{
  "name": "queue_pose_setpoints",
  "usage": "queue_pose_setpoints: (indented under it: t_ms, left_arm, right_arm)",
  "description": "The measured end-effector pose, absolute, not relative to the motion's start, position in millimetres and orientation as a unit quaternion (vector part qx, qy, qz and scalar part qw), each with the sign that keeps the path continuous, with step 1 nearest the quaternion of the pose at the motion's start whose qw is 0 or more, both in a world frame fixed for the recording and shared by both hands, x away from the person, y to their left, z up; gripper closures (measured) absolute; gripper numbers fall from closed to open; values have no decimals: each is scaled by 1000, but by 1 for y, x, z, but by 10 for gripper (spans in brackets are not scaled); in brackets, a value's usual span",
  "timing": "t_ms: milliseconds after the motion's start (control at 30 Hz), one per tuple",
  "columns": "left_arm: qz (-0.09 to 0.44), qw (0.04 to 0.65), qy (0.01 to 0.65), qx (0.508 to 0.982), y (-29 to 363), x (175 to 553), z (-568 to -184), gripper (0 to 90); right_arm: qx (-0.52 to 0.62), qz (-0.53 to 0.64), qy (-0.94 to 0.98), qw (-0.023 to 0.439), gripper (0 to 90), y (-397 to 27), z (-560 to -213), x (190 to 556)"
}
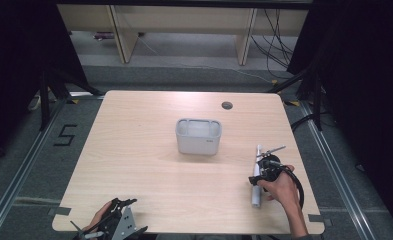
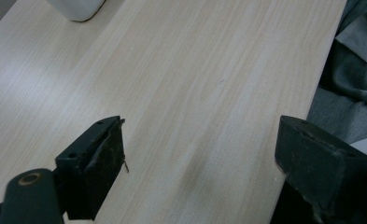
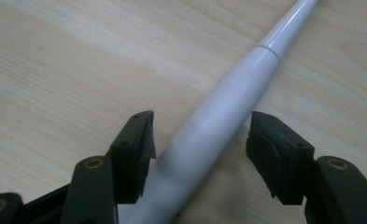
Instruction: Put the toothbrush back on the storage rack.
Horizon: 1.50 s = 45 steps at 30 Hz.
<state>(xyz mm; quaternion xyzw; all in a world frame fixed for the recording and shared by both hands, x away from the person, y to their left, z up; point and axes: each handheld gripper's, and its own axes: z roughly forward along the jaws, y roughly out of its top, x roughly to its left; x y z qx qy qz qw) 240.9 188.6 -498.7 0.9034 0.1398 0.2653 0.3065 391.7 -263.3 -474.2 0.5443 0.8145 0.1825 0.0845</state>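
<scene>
Jaws apart astride white wand (image 3: 223, 107)

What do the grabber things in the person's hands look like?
Both are black. The left gripper has a grey three-cornered plate on top. The right gripper trails a black cable that loops beside the hand. Up close, each has two chunky black fingers with worn dark pads and small brass-coloured rivets near the base. No sleeves show on the forearms.
</scene>
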Motion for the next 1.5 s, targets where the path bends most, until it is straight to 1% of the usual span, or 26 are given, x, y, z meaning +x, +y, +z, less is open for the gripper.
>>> queue_pose_setpoints:
  t_ms: [100,167,233,267,300,333,433,467,567,600,633,667,700,767,800,833,933,1000,1200,1500]
  left_arm:
    - [267,306,141,903,188,241,-499,154]
    - [267,306,140,903,189,241,-498,153]
    - [267,308,141,902,189,241,-498,154]
    - [269,308,142,902,188,241,-499,153]
    - [269,308,142,902,188,241,-499,154]
    - [266,306,140,903,188,241,-498,154]
    - [263,306,136,905,188,240,-499,154]
    - [266,306,138,904,189,240,-499,153]
    - [266,306,139,904,189,241,-499,154]
    - [262,307,139,904,188,240,-500,154]
    - [262,307,139,904,188,240,-500,154]
    - [261,307,138,905,188,240,-500,154]
    - [260,305,137,906,188,240,-499,154]
    - [262,307,138,905,188,240,-499,154]
    - [262,308,138,904,188,240,-499,154]
    - [262,308,138,904,188,240,-499,154]
    - [264,307,139,904,188,240,-499,153]
    - [262,307,137,905,188,240,-499,154]
    - [264,307,139,904,188,240,-499,154]
    - [267,307,138,903,187,240,-500,154]
  right_arm:
    - [536,183,819,90,441,-265,-477,394]
    - [541,174,817,95,477,-265,-479,395]
    - [542,170,818,91,490,-264,-478,394]
    - [544,169,818,79,527,-262,-477,393]
    - [544,169,818,79,527,-262,-477,393]
    - [530,169,827,83,562,-262,-477,395]
    - [520,161,835,82,586,-263,-477,397]
    - [519,152,838,73,616,-262,-475,398]
    - [512,147,844,68,634,-263,-475,401]
    - [492,138,857,72,646,-264,-475,403]
    - [492,138,857,72,646,-264,-475,403]
    - [519,117,845,55,653,-261,-471,405]
    - [505,129,852,46,652,-263,-471,407]
    - [515,113,849,40,655,-259,-470,408]
    - [503,102,857,54,657,-262,-472,411]
    - [503,102,857,54,657,-262,-472,411]
    - [490,92,866,44,660,-258,-471,414]
    - [492,89,865,46,661,-256,-472,414]
    - [471,57,880,31,663,-253,-473,423]
    - [465,35,885,22,665,-247,-473,429]
